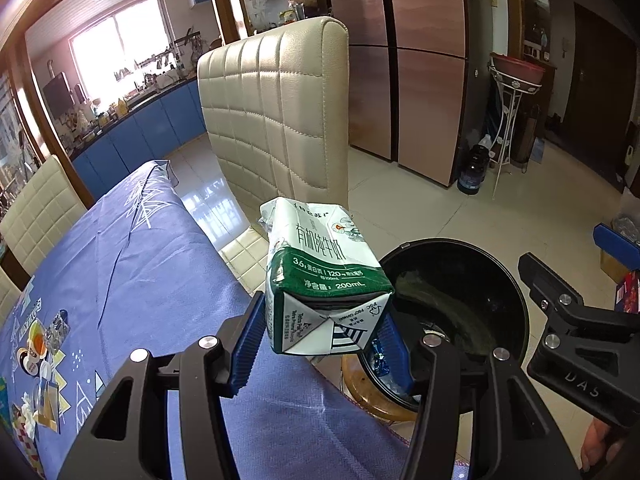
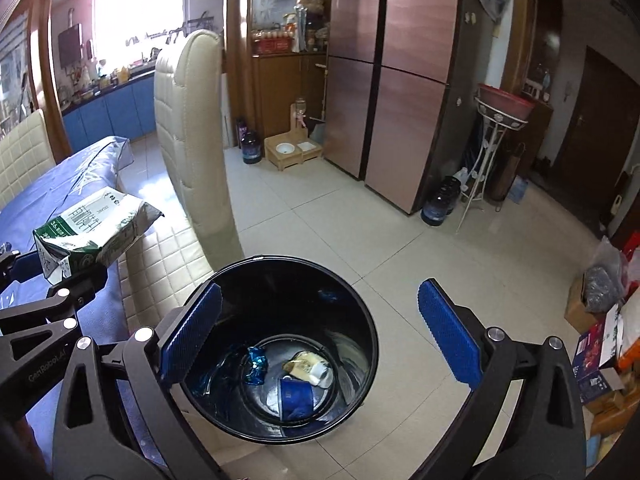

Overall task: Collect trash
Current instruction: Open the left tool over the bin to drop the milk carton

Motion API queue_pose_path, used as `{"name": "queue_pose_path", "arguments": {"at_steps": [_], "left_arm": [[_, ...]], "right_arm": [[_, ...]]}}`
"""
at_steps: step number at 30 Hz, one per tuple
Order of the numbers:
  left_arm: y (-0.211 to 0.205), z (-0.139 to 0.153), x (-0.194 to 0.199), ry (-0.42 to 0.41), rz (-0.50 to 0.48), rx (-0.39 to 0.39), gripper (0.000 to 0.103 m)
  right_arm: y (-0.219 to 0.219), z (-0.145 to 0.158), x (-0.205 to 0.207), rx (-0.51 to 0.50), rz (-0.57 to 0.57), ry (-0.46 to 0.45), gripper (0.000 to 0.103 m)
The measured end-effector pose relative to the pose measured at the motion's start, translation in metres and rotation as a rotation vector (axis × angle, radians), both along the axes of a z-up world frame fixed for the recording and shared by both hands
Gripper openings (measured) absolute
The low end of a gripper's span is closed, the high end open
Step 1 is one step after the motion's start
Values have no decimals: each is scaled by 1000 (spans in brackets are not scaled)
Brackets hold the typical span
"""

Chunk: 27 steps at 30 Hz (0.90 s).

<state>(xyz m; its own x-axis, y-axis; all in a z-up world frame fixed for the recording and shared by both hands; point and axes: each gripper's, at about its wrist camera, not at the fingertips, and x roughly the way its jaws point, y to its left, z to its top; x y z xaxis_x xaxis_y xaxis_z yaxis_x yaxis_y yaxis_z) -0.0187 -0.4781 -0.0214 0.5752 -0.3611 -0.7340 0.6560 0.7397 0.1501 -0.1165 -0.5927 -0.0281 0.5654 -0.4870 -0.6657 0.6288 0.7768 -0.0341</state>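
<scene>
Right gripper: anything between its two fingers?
Nothing held. In the right wrist view the right gripper is open, its gap framing the black bin below; the milk carton sits in the left gripper.

Black gripper (image 2: 320, 334) w/ blue pads (image 2: 448, 332) (silver screws)

Milk carton (image 1: 320, 276): white upper body, dark green lower band, white print. Worktop (image 1: 132, 264) cloth: blue, with white line motifs. Chair (image 1: 276, 112): cream, quilted in squares. Trash bin (image 2: 280, 344): glossy black. Claw pads (image 2: 448, 336): blue, fine ribbed texture; claw frames black. Refrigerator (image 2: 396, 60): copper-pink.
</scene>
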Motion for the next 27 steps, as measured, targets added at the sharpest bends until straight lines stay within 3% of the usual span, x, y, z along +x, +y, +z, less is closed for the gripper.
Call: {"name": "queue_pose_path", "arguments": {"at_steps": [13,16,20,27], "left_arm": [[-30,5,-2,11,-55,-37,53],[-35,6,-3,21,-65,-54,58],[-34,8,-3,43,-61,-76,77],[-20,8,4,83,-27,-69,77]], "right_arm": [[-32,5,-38,-6,-122,-15,98],[-42,5,-46,6,-143,-25,98],[-44,1,-48,24,-144,-22,98],[-31,3,-37,37,-84,-25,97]]}}
